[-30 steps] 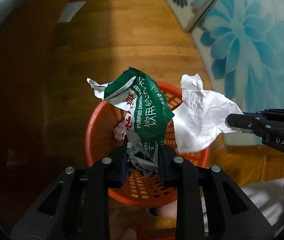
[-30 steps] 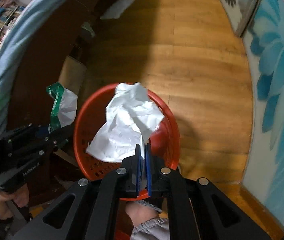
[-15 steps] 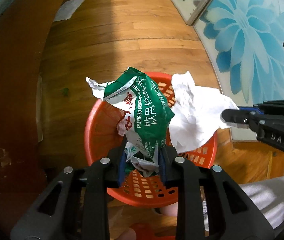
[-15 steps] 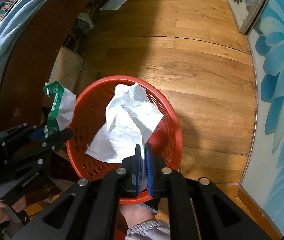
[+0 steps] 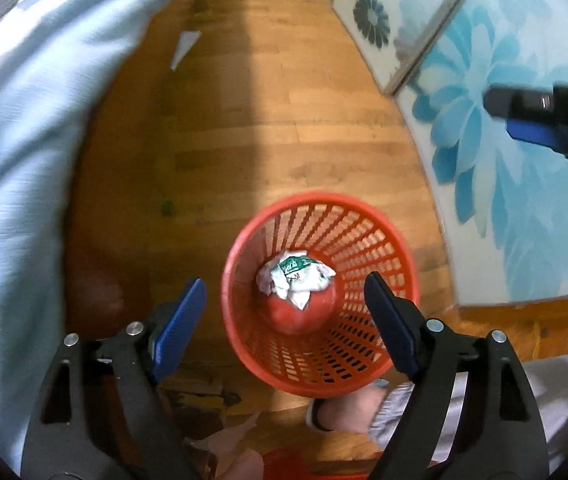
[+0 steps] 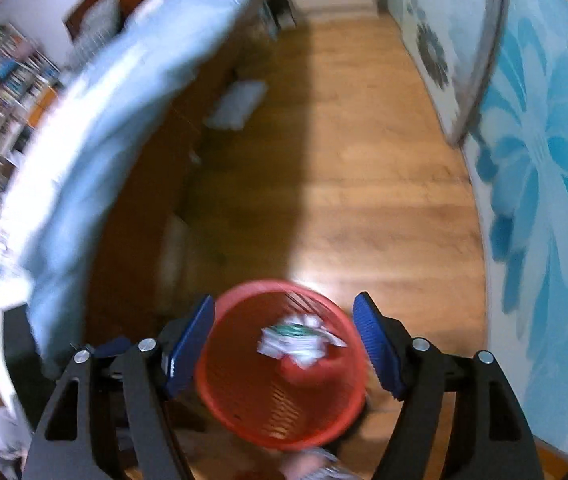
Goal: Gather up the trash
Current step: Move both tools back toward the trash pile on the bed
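Releasing step logged: your left gripper (image 5: 284, 312) and right gripper (image 6: 284, 340) had just opened wide, empty, crumpled wrappers (image 5: 293, 278) lay in the red basket (image 5: 383, 240); next, seek remaining litter.

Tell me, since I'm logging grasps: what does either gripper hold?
Nothing. Left gripper and right gripper are open; crumpled wrappers lie in the red basket.

Left claw (image 5: 284, 312) and right claw (image 6: 284, 344), jaws just spread, empty.
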The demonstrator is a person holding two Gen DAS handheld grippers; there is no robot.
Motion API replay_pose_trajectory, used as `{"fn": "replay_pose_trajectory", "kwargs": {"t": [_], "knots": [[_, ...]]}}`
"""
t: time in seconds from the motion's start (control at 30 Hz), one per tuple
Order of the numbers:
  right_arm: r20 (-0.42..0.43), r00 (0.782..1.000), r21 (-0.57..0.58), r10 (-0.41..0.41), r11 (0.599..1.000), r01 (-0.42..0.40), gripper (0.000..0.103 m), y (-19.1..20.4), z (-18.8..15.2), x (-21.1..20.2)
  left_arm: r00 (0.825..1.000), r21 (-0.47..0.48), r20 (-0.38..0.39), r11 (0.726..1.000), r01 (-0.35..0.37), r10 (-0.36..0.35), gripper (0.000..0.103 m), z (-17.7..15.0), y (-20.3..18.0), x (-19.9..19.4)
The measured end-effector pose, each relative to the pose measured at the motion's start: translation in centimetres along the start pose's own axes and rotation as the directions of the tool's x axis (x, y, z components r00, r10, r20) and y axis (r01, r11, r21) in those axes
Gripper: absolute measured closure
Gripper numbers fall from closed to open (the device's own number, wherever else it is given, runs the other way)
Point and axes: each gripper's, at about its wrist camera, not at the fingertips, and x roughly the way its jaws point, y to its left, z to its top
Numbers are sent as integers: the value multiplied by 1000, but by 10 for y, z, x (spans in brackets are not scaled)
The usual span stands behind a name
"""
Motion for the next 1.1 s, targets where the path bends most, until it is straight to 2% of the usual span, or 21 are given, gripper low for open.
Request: {"fn": "replay_pose_trajectory", "kwargs": {"t": [0.13,0.23,0.27,0.33,0.43,0.53,0.6,0.67,0.7,0.73,0.77,0.8,0.93,0.97,1.0,1.03,1.1], "knots": [[125,987,-68,100,993,-92,29,58,16,-39,992,-37,126,999,21,-16,19,4,25,-61],[188,966,-149,175,978,-149,28,113,26,-58,972,-95,235,995,10,13,17,0,63,-112],[210,953,-195,217,965,-177,28,140,29,-62,966,-114,256,994,4,25,17,-2,75,-124],[221,943,-249,248,949,-191,28,174,31,-62,950,-170,306,985,-7,60,16,-11,108,-152],[205,931,-350,303,911,-219,28,237,33,-52,926,-276,351,961,-35,135,15,-30,165,-186],[144,943,-459,299,865,-204,28,301,37,-30,911,-394,361,918,-44,199,14,-51,220,-209],[118,947,-547,297,816,-188,28,343,39,-18,899,-451,360,890,-66,249,14,-61,246,-219],[92,949,-594,300,782,-190,28,368,38,-6,893,-496,350,864,-80,283,14,-71,269,-224],[70,953,-596,296,778,-198,29,379,38,2,893,-513,342,855,-82,291,14,-73,276,-224],[52,956,-589,288,782,-204,36,384,35,11,895,-527,336,846,-81,295,14,-76,286,-224],[9,960,-574,279,788,-224,52,394,35,24,894,-534,332,841,-84,300,14,-78,293,-224],[-8,961,-569,277,789,-232,56,392,36,32,894,-538,327,838,-89,305,14,-78,296,-222],[-54,968,-551,246,801,-234,60,394,37,68,898,-536,330,841,-78,293,14,-80,308,-220],[-76,965,-533,250,808,-251,71,394,38,75,898,-536,329,841,-78,293,14,-80,309,-219],[-98,964,-511,247,819,-262,78,393,39,85,899,-534,330,842,-76,290,14,-78,310,-218],[-111,964,-496,240,827,-263,92,392,39,92,899,-536,327,841,-76,290,14,-77,312,-217],[-139,957,-462,253,838,-289,98,391,40,102,905,-544,315,836,-75,286,14,-81,316,-217]]}}
